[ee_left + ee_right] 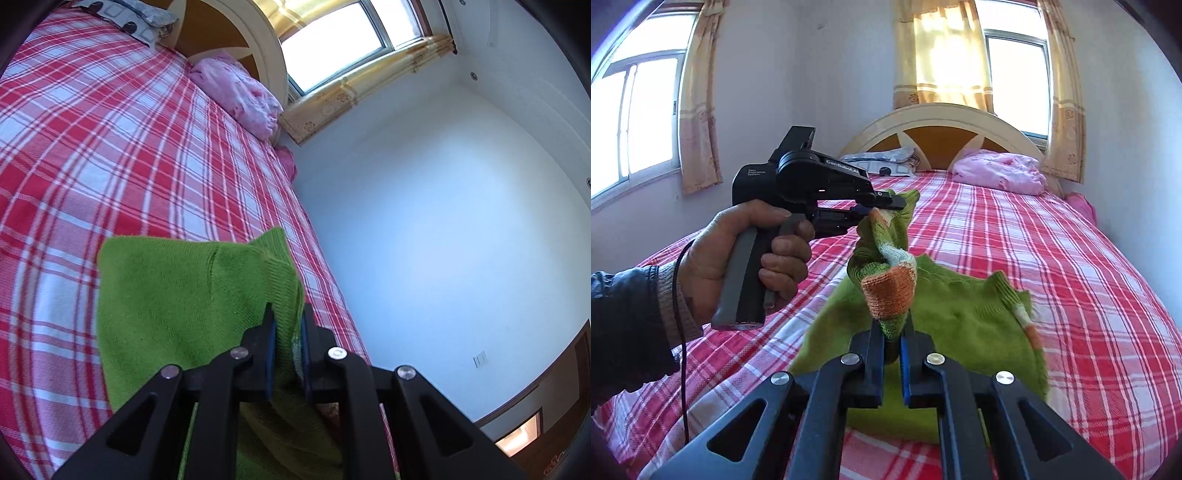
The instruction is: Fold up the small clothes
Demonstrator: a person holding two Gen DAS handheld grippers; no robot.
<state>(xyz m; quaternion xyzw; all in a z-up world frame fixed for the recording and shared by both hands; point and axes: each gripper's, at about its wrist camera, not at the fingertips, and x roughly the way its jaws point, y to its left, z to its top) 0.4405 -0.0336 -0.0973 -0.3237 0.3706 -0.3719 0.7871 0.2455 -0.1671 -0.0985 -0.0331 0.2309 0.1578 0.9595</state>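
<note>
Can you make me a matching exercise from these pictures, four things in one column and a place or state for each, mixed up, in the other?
Things:
1. green sweater
2. pink pillow
3. left tool
4. plaid bedsheet

Places or states:
A. lies at the headboard, on the window side
B. spread over the whole bed
C. partly lifted, pinched at two spots
D. shut on a striped edge of knit, held in a hand

Pairs: 1-C, 2-A, 3-D, 4-B. The right tool is also shut on the sweater.

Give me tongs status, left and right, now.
Left tongs: closed on the green sweater.
Right tongs: closed on the same sweater's striped sleeve end.
</note>
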